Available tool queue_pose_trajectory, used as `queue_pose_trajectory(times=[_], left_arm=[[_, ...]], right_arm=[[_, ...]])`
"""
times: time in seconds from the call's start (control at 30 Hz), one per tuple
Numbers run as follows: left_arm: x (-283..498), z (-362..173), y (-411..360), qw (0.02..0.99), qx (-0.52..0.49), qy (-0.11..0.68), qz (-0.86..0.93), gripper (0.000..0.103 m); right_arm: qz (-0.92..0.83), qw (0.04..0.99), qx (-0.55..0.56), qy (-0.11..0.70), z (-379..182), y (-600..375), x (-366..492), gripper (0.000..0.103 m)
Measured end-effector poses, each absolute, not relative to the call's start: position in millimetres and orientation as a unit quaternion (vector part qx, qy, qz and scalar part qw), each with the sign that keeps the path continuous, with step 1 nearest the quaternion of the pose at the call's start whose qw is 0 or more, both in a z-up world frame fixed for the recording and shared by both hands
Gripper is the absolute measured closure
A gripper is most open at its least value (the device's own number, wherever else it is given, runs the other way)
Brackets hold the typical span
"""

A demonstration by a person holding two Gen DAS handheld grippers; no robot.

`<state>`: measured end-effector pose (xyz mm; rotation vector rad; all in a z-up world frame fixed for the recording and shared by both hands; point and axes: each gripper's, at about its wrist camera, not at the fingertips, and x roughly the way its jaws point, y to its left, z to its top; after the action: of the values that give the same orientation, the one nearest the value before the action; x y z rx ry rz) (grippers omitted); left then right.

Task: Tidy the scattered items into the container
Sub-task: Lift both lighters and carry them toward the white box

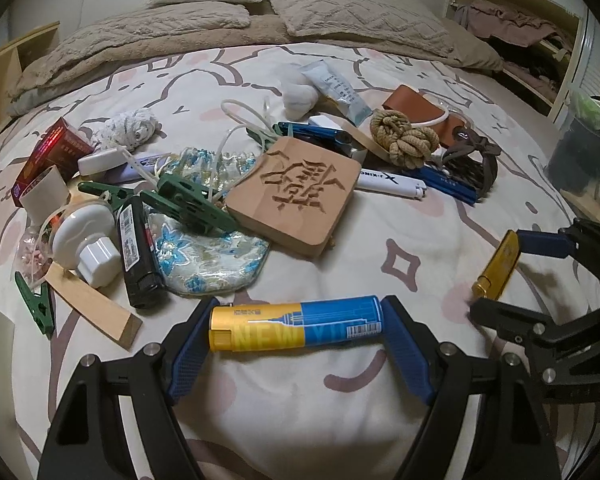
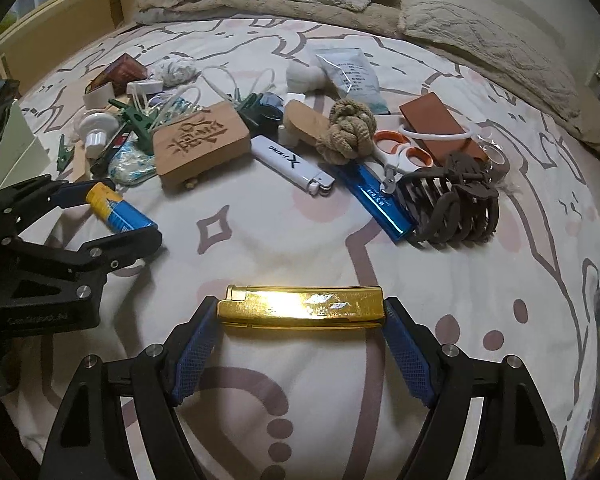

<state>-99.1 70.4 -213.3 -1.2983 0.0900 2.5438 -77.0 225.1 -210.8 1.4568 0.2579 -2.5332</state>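
Observation:
My left gripper (image 1: 298, 326) is shut on a yellow and blue lighter (image 1: 296, 327), held end to end between its blue pads just above the bedspread. My right gripper (image 2: 302, 308) is shut on a gold lighter (image 2: 302, 307), held the same way. Each gripper shows in the other's view: the right one (image 1: 496, 272) with the gold lighter (image 1: 496, 268), the left one (image 2: 112, 210) with the yellow and blue lighter (image 2: 118, 210). A pile of scattered items lies beyond, around a carved wooden block (image 1: 296, 196). A white container edge (image 2: 18, 152) is at the far left.
The pile holds green clips (image 1: 188, 204), a black lighter (image 1: 136, 248), a white lighter (image 2: 292, 166), a blue lighter (image 2: 382, 198), a rope knot (image 2: 346, 132), scissors (image 2: 400, 152), a brown hair claw (image 2: 456, 204) and a brocade pouch (image 1: 208, 264). Pillows and blankets (image 1: 204, 20) lie behind.

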Motion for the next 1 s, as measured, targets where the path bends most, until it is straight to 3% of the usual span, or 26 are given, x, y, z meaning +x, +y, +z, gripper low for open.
queue_pose_trajectory(times=[0.47, 1.0], left_arm=[[-98.4, -198.6, 61.2, 0.133, -0.440, 0.019, 0.888, 0.022], [-78.0, -144.0, 50.0, 0.142, -0.385, -0.004, 0.912, 0.022]], right_arm=[[-0.874, 0.109, 0.469, 0.063, -179.7, 225.2, -72.8, 0.022], [-0.897, 0.110, 0.423, 0.074, -129.1, 216.2, -53.8, 0.022]])
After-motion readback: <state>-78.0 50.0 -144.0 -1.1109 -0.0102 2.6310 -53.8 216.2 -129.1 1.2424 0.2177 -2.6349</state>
